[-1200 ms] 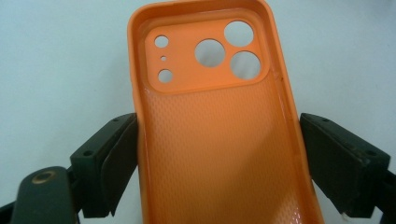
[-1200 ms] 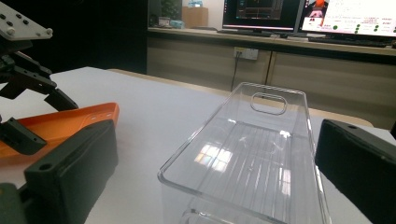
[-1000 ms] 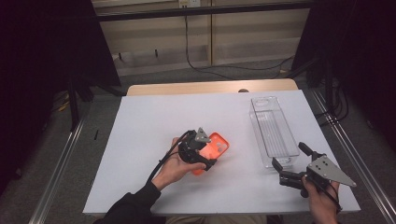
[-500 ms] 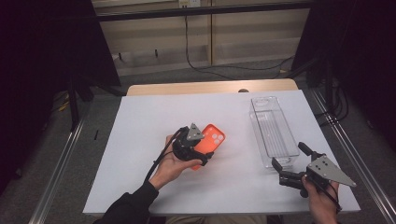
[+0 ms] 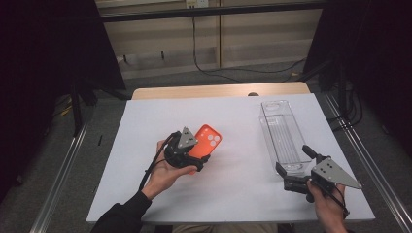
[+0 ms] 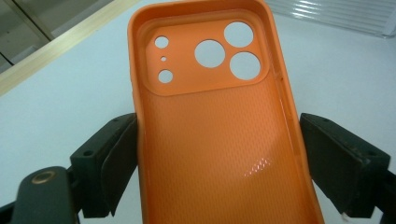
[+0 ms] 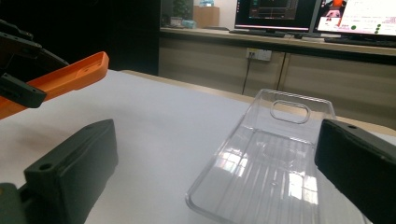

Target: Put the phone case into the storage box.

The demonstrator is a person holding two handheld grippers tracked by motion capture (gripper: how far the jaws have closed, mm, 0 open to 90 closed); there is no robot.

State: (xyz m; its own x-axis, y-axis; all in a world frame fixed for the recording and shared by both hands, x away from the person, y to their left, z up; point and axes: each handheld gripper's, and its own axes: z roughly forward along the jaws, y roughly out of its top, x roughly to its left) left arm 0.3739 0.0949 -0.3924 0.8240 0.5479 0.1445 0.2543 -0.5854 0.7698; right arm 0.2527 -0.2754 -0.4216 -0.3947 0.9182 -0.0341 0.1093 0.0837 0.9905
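An orange phone case [image 5: 208, 140] with camera cut-outs is clamped across its width by my left gripper [image 5: 197, 156], left of the table's middle. It is tilted up off the sheet, its inner side [image 6: 215, 140] facing the camera between the two black pads [image 6: 114, 161]. A clear plastic tray [image 5: 283, 133] lies lengthwise at the right. My right gripper [image 5: 295, 162] stands open at the tray's near end, nothing between its jaws. From there the tray [image 7: 273, 161] runs ahead and the orange case [image 7: 70, 77] hangs at the far left.
A white sheet [image 5: 243, 194] covers the table, with a wooden edge [image 5: 218, 91] at the back. Metal rails run along both sides. Cables lie on the floor behind. Monitors [image 7: 359, 16] stand on a far counter.
My left gripper has shifted left and slightly back with the orange case, tipping it up more. The right gripper and the clear tray have stayed put.
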